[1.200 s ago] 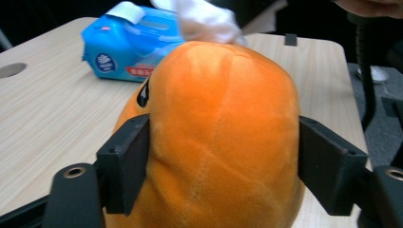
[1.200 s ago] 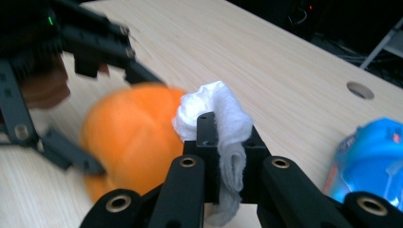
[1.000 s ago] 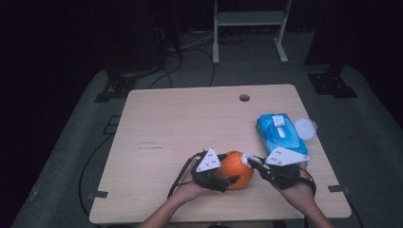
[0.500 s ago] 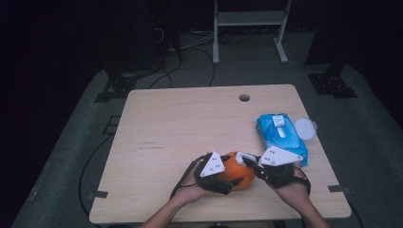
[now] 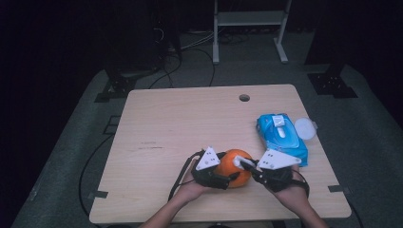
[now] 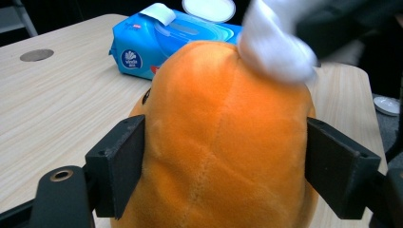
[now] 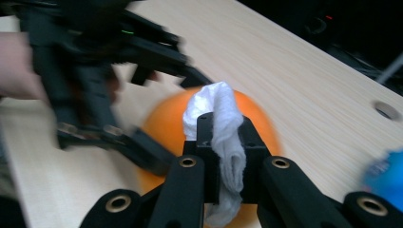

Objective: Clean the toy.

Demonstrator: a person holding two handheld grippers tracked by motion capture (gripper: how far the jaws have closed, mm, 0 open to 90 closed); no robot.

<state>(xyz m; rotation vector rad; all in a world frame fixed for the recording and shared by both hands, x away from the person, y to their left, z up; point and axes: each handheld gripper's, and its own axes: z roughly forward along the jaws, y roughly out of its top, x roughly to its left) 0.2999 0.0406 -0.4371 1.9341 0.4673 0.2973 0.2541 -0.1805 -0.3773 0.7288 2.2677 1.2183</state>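
Left gripper (image 6: 223, 161) gripped the orange plushie (image 6: 223, 137); right gripper (image 7: 227, 142) pinched a white wipe (image 7: 221, 123), pressing it on top.

Both forearms come in from the near edge of the table (image 5: 157, 118). The left gripper (image 5: 219, 172) sits near that edge, on the left side of the orange plush toy (image 6: 223, 137). Its two black jaws squeeze the toy from both sides. The right gripper (image 5: 247, 165) sits on the toy's other side. Its jaws are pinched tight on a folded white wipe (image 7: 221, 128), and the wipe touches the top of the toy.
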